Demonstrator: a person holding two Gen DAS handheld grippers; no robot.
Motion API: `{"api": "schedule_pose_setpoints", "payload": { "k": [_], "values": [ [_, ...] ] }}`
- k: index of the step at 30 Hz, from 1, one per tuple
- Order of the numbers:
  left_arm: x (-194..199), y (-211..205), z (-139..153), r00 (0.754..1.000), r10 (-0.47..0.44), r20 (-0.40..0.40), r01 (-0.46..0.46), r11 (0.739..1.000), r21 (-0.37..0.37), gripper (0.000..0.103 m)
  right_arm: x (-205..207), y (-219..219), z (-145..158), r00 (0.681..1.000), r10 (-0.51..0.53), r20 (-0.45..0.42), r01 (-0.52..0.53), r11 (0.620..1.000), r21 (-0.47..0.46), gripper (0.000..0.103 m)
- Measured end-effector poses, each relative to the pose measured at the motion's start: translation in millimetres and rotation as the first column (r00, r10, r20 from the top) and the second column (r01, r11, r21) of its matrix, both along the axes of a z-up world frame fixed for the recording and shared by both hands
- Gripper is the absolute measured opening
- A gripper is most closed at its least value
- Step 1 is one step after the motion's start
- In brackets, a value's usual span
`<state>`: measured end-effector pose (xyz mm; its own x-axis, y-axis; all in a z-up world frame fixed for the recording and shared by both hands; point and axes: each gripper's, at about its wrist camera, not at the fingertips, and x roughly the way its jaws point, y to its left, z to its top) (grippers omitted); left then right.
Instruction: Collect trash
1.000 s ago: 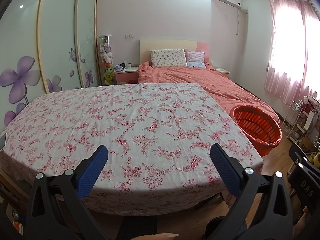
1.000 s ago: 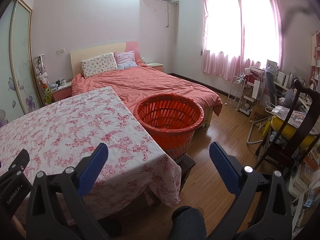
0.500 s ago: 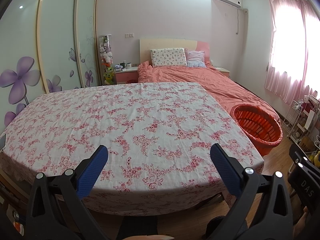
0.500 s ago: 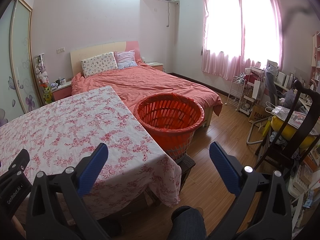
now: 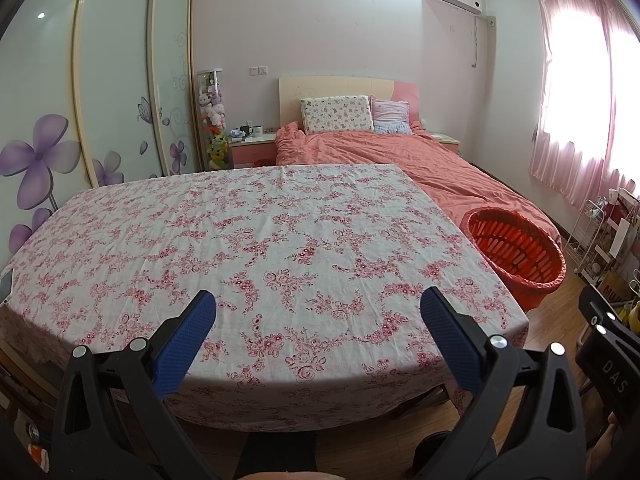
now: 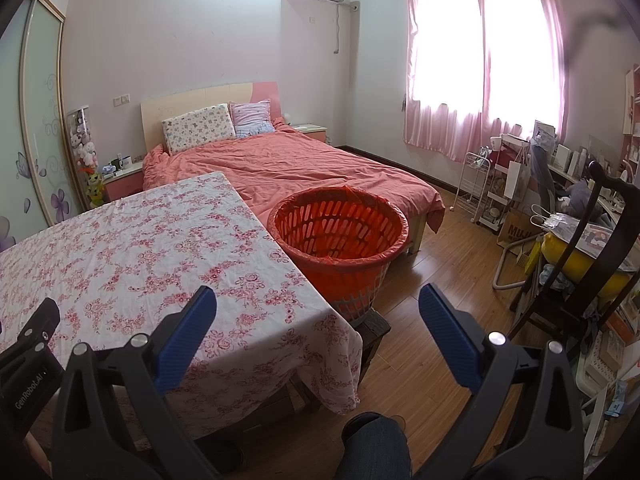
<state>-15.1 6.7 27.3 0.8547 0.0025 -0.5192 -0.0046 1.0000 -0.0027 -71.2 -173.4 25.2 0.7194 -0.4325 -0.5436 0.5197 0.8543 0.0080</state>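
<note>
An orange slotted basket lined with an orange bag stands on a low stool at the table's right side; it also shows at the right in the left wrist view as the basket. The table wears a white cloth with red flowers, and I see no trash on it. My left gripper hangs open over the table's near edge, nothing between its blue pads. My right gripper is open too, above the table's front right corner, short of the basket.
A bed with a salmon cover lies behind the table and basket. A dark wooden chair and cluttered shelves fill the right side. A wardrobe with purple flowers lines the left wall. Wooden floor lies beside the basket.
Both views have barely shifted; the grippers stay open and in the same place.
</note>
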Motion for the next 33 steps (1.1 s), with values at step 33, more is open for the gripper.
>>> {"api": "schedule_pose_setpoints", "payload": {
  "k": [33],
  "values": [
    [1.8, 2.5, -1.6, 1.0, 0.003, -0.008, -0.003, 1.0, 0.005, 0.101, 2.3, 0.5, 0.7, 1.0, 0.001, -0.002, -0.001, 1.0, -0.003, 0.099]
  ]
}}
